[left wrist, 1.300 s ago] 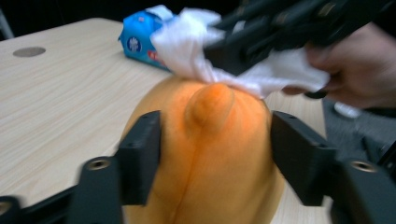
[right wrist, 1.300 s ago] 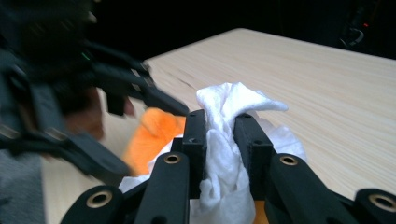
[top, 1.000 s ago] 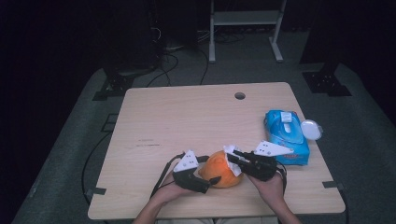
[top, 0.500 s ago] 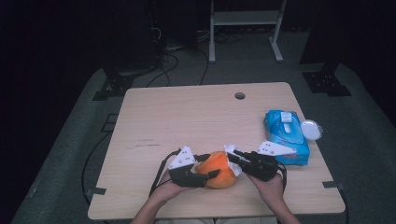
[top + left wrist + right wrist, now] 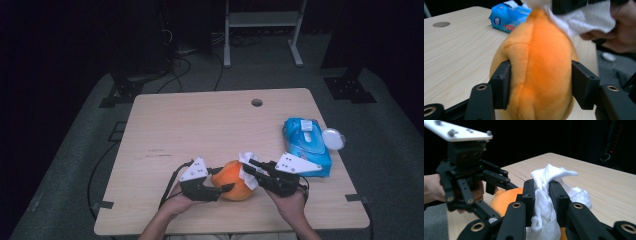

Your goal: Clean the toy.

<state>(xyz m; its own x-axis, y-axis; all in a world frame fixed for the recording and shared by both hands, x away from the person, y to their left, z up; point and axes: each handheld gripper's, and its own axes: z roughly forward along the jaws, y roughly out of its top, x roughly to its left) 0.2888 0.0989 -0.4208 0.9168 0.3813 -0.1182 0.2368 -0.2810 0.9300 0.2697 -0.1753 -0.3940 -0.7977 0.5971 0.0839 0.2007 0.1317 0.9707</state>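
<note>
An orange plush toy rests near the table's front edge, between both hands. My left gripper comes in from the toy's left. Its jaws have just been closing, and in the left gripper view the pads press into both sides of the plush toy. From the right, my right gripper is shut on a bunched white cloth. That cloth sticks up between the right gripper's jaws and lies against the top of the toy.
A blue pack of wipes lies by the right edge of the wooden table, with a round white lid beside it. A small hole sits at the far side. Cables and stand legs lie on the dark floor beyond.
The left gripper's jaws have drawn in onto the orange toy. The right gripper, still holding the cloth, has shifted slightly against the toy's top.
</note>
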